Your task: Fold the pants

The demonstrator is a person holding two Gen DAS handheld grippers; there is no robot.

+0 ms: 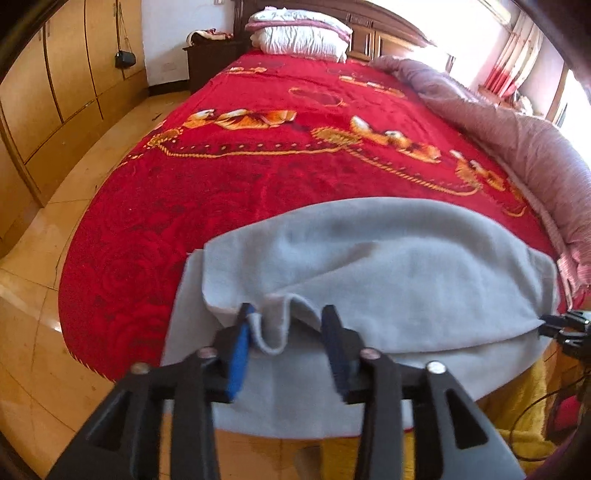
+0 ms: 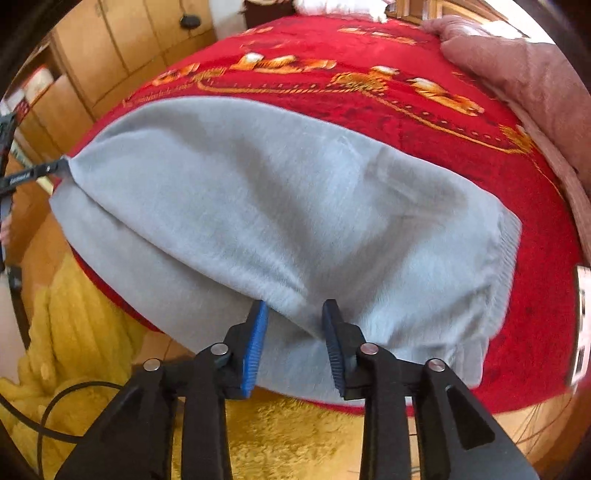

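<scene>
The soft grey fleece pants [image 1: 369,266] lie doubled over at the lower middle of both frames, on the red floral plush blanket [image 1: 258,177]. Left gripper [image 1: 288,317] and right gripper [image 2: 295,314] both stand spread apart at the near folded edge, fabric between their fingers. Bare red blanket stretches beyond, toward the top.

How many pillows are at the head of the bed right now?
2, stacked by the headboard: a pink-edged pillow on top of a white pillow. Others may be hidden behind the bunched pink quilt.
</scene>
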